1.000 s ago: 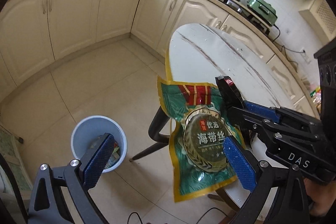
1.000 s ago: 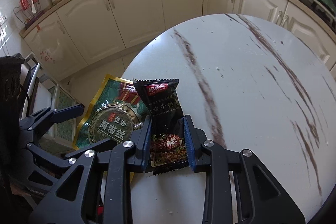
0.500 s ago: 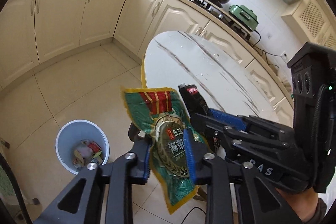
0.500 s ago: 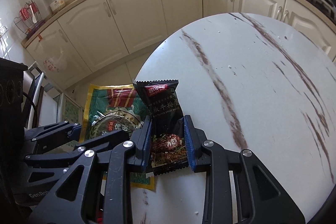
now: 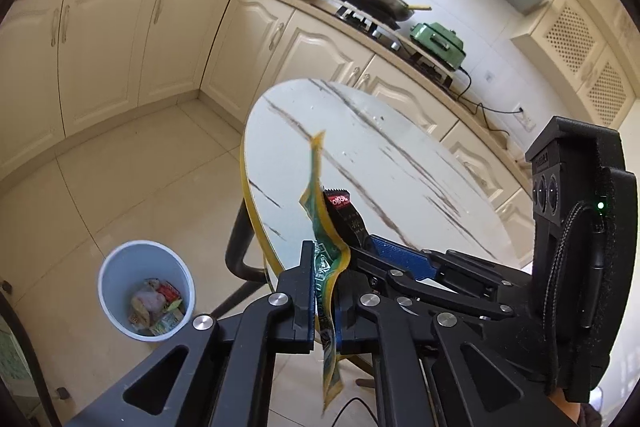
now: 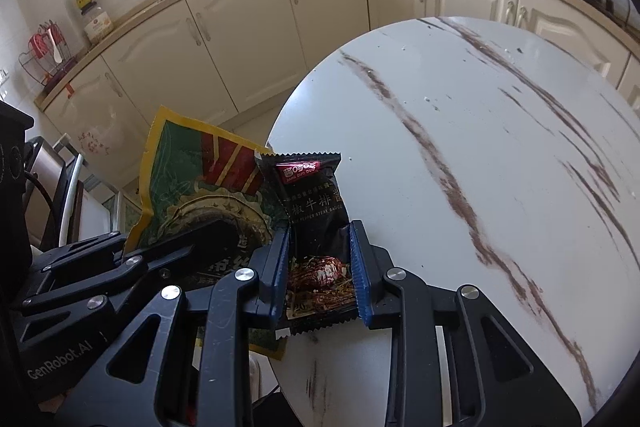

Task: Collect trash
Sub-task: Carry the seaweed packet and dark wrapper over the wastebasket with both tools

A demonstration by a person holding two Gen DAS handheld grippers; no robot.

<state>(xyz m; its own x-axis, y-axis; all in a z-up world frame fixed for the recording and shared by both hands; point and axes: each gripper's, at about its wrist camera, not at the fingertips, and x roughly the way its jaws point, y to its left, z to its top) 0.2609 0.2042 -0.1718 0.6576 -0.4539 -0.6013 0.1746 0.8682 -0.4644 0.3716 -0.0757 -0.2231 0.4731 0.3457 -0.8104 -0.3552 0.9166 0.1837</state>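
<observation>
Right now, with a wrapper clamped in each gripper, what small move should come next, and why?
Probably swing the left gripper down-left toward the bin. It is shut on the green packet, already off the table, and the bin stands open on the floor with trash inside. The right gripper, shut on the black sachet, can follow.

The left claw (image 5: 325,291) is clamped on a green and yellow wrapper (image 5: 320,227), seen edge-on and standing upright between its pads. Just to the right, the right claw (image 5: 360,247) pinches a black sachet (image 5: 344,211) over the near edge of the round marble tabletop (image 5: 360,147). On the floor to the left stands a pale blue bin (image 5: 146,291) holding wrappers.
</observation>
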